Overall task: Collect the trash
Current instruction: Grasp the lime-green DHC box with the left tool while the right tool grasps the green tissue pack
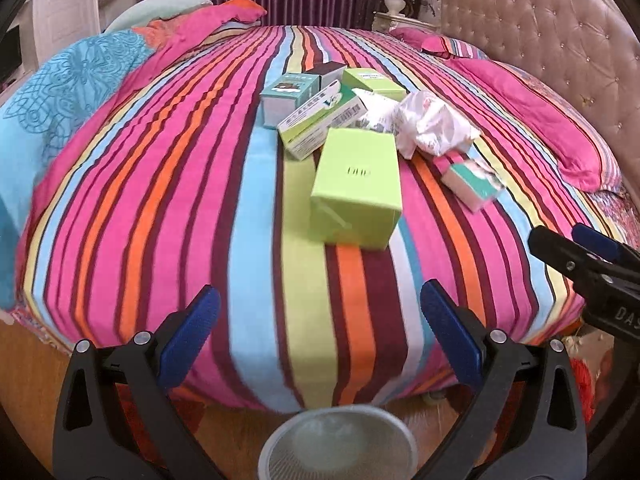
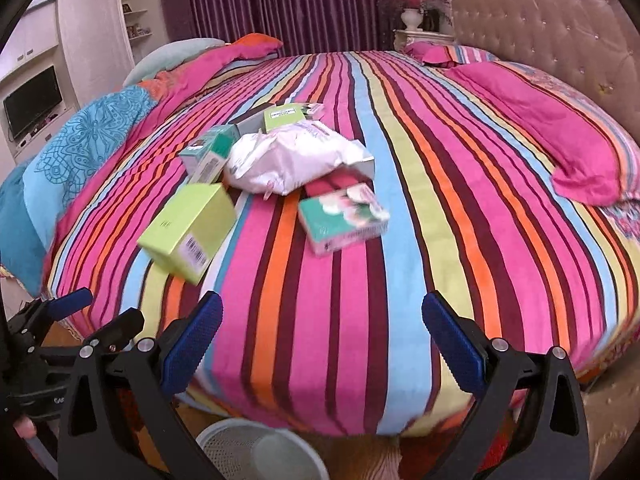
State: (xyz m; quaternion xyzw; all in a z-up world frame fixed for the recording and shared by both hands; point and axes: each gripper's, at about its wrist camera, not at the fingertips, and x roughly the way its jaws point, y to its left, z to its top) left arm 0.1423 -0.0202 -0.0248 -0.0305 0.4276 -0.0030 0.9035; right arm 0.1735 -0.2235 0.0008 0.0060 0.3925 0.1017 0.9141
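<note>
Trash lies in a heap on the striped bed: a lime green box (image 1: 356, 188) nearest me, also in the right wrist view (image 2: 188, 228); a crumpled white wrapper (image 1: 432, 122) (image 2: 296, 160); a teal and pink tissue pack (image 1: 472, 184) (image 2: 344, 220); a long green and white carton (image 1: 320, 120); a teal box (image 1: 290, 96) (image 2: 210, 152); another green box (image 1: 372, 82) (image 2: 284, 116). A white mesh bin (image 1: 338, 444) (image 2: 260, 452) stands on the floor below the bed edge. My left gripper (image 1: 320, 340) and right gripper (image 2: 322, 344) are open and empty, short of the heap.
The striped bedspread (image 1: 160, 200) covers the bed. Pink pillows (image 2: 560, 152) and a tufted headboard (image 2: 540, 28) are on the right. A blue quilt (image 2: 80, 148) lies at left. Purple curtains (image 2: 288, 4), a nightstand with a vase (image 2: 412, 20) and a TV (image 2: 32, 104) stand behind.
</note>
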